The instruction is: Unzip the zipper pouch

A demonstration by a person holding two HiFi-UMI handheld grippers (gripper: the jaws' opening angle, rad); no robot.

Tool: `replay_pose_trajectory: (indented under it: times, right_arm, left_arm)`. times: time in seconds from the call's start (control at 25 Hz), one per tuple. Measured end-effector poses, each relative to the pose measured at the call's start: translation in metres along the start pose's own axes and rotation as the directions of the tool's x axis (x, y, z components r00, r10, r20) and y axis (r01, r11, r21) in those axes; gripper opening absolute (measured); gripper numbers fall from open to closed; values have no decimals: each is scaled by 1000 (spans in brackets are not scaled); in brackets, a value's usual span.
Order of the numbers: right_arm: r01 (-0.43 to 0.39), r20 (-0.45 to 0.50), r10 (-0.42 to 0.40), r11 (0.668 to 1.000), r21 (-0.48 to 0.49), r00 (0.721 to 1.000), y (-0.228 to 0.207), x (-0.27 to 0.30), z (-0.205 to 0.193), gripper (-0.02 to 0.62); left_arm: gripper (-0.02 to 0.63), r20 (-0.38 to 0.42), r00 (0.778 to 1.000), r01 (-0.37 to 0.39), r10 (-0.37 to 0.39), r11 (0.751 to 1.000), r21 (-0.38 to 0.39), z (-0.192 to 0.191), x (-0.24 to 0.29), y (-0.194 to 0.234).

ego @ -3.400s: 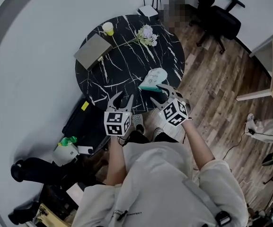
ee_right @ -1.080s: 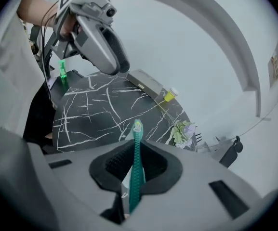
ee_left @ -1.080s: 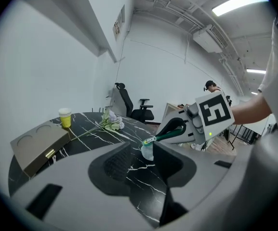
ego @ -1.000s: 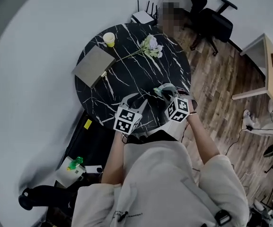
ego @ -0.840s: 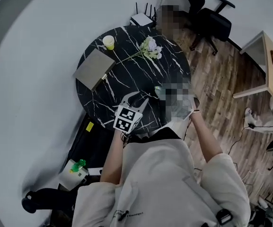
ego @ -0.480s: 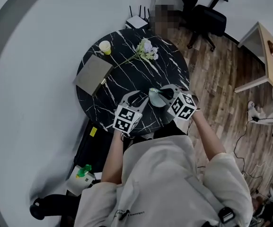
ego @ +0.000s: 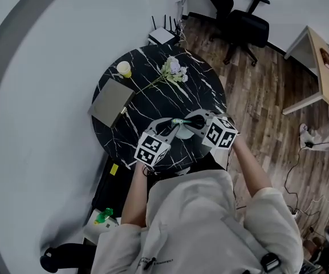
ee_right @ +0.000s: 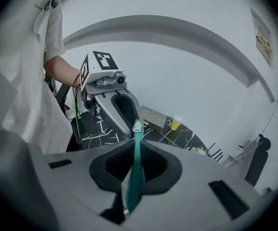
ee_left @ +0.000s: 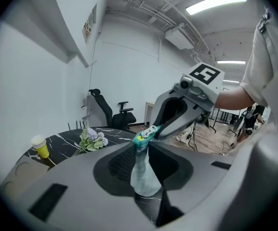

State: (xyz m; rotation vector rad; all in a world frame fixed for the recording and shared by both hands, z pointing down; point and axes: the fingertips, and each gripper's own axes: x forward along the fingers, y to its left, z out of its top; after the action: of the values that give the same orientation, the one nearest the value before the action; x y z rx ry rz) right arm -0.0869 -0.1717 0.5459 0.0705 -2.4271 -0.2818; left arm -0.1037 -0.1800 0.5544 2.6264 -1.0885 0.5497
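The zipper pouch (ego: 179,121), pale with a teal zip, hangs in the air over the near edge of the black table (ego: 153,96). My right gripper (ego: 188,121) is shut on its zip edge, and the teal strip (ee_right: 135,172) runs up between the jaws of that gripper (ee_right: 136,139). My left gripper (ego: 173,128) faces it from the left. In the left gripper view the pouch (ee_left: 142,174) hangs between the jaws of that gripper (ee_left: 139,148), which are closing around its top. The pads do not clearly press on it. The right gripper's fingertips (ee_left: 154,131) pinch the green zip end.
On the round marble table lie a grey laptop (ego: 112,103), a yellow cup (ego: 123,68) and a flower sprig (ego: 173,70). A black office chair (ego: 241,24) and a router (ego: 163,36) stand beyond it, and a wooden desk (ego: 324,67) is at the right. The person's torso fills the foreground.
The right gripper lifted the pouch off the table and carried it left. Both grippers have drawn together, and the left jaws now flank the pouch's top and have narrowed.
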Motion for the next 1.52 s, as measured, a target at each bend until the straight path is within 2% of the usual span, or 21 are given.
replay_pose_trajectory:
  times: [0.12,0.24,0.36,0.52,0.6,0.68,0.76,0.8,0.88,0.96,1.08,1.16,1.2,1.28,1.32,1.44,1.52]
  right_arm:
    - [-27,47,24,997,66,999,-6,4,1,37]
    - [-39,59,32,993,112,998,-5,11,-1,37]
    - [-13,56,6,990,140,998,-9,17,0,46]
    - [55,26,-60,982,179,998,-15,21,4,92]
    - [75,38,-86,970,230,996,-17,18,8,95]
    - [67,77,-98,941,332,992,-19,15,12,97]
    - [19,134,-94,879,476,987,-19,14,12,97]
    - [-21,169,-89,830,557,982,-19,15,11,97]
    - [-128,258,-85,697,705,962,-17,16,10,97]
    - [-247,357,-98,552,796,929,-16,17,12,98]
    - [-407,478,-136,360,840,868,-17,16,15,121]
    - [-489,536,-172,253,835,827,-20,15,18,121]
    - [-520,558,-184,216,826,810,-21,15,21,121]
    - [-560,585,-193,171,811,788,-22,16,25,120]
    - [-573,595,-197,158,804,780,-22,17,26,121]
    - [-595,613,-211,145,790,762,-24,18,35,86]
    - [-576,590,-218,129,807,778,-25,20,32,79]
  left_arm:
    - [55,-5,1000,-17,17,1000,4,2,0,3]
    - [40,-33,998,-58,58,998,9,-1,-1,3]
    - [37,-36,995,-89,89,996,-1,-2,-4,10]
    - [35,-59,989,-135,135,991,10,-7,-8,19]
    - [35,-62,987,-150,151,988,24,-7,-9,23]
    - [35,-73,983,-164,167,986,40,-10,-10,28]
    - [35,-92,978,-183,188,981,59,-13,-11,32]
    - [35,-98,975,-192,198,979,69,-14,-12,34]
    - [35,-104,971,-204,214,974,97,-14,-14,35]
    - [35,-111,968,-208,224,968,137,-14,-15,34]
    - [35,-121,964,-214,238,960,183,-14,-17,32]
    - [35,-128,961,-216,245,955,206,-15,-17,31]
    - [35,-132,960,-215,247,952,219,-15,-16,31]
    - [35,-139,958,-210,249,947,244,-15,-14,29]
    - [35,-142,958,-207,248,945,252,-16,-13,28]
    - [35,-148,960,-197,239,948,251,-17,-11,27]
    - [37,-150,958,-200,243,947,253,-17,-11,27]
